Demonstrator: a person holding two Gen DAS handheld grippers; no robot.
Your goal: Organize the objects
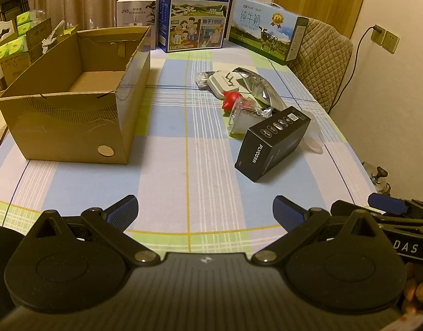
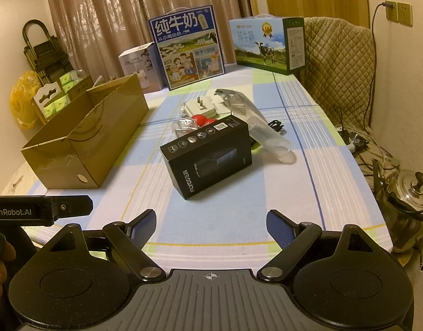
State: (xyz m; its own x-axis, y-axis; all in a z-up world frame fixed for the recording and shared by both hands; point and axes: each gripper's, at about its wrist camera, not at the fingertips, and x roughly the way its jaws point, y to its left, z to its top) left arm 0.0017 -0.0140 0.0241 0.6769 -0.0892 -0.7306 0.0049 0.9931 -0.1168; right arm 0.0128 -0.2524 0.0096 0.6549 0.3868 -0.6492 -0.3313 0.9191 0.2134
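An open, empty cardboard box (image 1: 73, 102) stands on the left of the checked table; it also shows in the right wrist view (image 2: 87, 135). A black FLYCO box (image 1: 272, 143) (image 2: 208, 154) lies right of centre. Behind it lie a white plug adapter (image 1: 225, 82) (image 2: 197, 106), a red toy (image 1: 230, 100) (image 2: 199, 120), a clear plastic packet (image 1: 241, 118), a silvery bag (image 1: 258, 85) and a clear plastic piece (image 2: 269, 140). My left gripper (image 1: 204, 209) is open and empty over the table's near edge. My right gripper (image 2: 211, 224) is open and empty, in front of the black box.
Two milk cartons (image 1: 195, 13) (image 1: 266, 30) and a humidifier box (image 1: 137, 11) stand along the table's far edge. A padded chair (image 1: 321, 58) is at the right. A metal kettle (image 2: 407, 195) and cables sit on the floor right of the table. Tissue packs (image 1: 15, 41) are at the far left.
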